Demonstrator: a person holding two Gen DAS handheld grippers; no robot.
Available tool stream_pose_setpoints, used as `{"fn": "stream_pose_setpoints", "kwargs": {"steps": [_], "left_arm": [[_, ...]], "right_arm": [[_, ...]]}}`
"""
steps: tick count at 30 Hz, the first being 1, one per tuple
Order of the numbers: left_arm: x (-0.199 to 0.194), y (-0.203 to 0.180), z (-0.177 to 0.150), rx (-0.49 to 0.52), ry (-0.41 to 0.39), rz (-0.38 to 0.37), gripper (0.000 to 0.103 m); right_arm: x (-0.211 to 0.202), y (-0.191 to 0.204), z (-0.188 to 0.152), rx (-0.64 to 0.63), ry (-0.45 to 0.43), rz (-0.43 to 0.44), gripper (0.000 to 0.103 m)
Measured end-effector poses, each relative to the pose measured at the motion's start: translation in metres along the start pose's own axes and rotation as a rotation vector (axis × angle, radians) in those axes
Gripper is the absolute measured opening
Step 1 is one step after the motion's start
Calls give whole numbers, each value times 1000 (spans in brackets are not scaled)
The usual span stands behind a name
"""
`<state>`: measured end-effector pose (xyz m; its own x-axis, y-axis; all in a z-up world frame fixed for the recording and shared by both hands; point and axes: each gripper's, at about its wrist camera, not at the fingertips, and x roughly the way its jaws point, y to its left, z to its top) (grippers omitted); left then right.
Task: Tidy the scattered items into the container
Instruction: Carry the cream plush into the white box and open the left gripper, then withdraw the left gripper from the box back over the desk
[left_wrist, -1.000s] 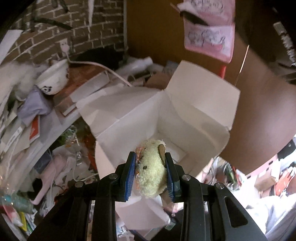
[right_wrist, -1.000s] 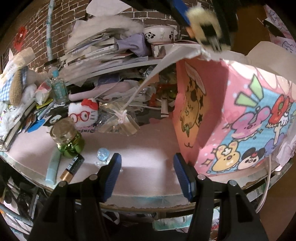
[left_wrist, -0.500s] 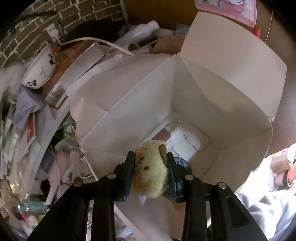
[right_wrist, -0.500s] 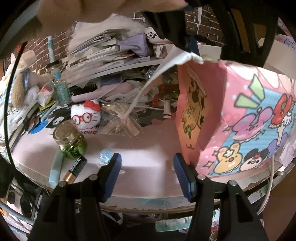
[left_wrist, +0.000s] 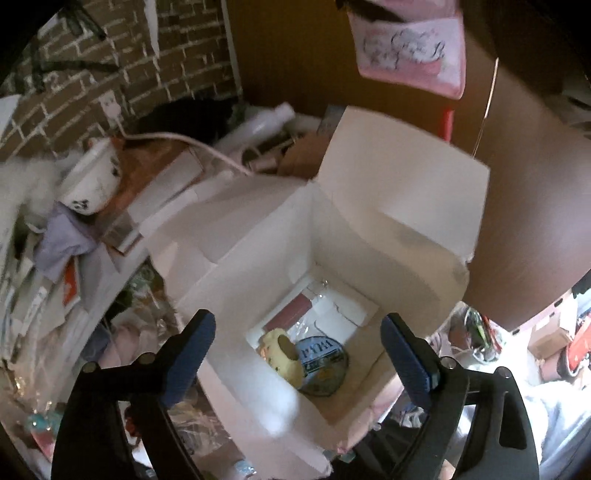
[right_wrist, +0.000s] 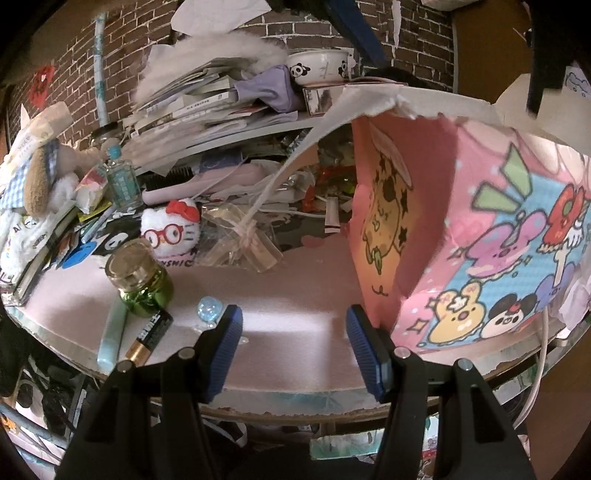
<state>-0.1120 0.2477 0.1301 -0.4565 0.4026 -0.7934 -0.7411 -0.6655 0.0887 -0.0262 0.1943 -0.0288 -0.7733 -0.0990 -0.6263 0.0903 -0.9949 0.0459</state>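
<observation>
The box was matt white card inside, printed pink outside, its top edge torn ragged. A fuzzy yellow plush lay in it beside a glossy round tin. On the matt pink tabletop stood a shiny green glass jar with a metallic lid.

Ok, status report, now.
Left gripper open above box. Yellow plush lies inside. Right gripper open, empty, over table. Battery, green jar still out.
</observation>
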Motion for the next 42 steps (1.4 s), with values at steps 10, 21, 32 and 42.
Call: {"fn": "stream_pose_setpoints", "kwargs": {"steps": [10,21,32,42], "left_arm": [[-47,6,-31,-22,-139,50,97],[-89,46,-101,-251,-249,256,97],[-87,70,-196,-465,-229,437,97],[-71,92,-218,-599,-195,506,97]], "right_arm": [[-1,-1,-2,0,1,0,55],[-5,-6,-5,19,10,53,55],[-7,-1,-7,13,19,109,55],[6,26,-10,-32,62,171,55]]}}
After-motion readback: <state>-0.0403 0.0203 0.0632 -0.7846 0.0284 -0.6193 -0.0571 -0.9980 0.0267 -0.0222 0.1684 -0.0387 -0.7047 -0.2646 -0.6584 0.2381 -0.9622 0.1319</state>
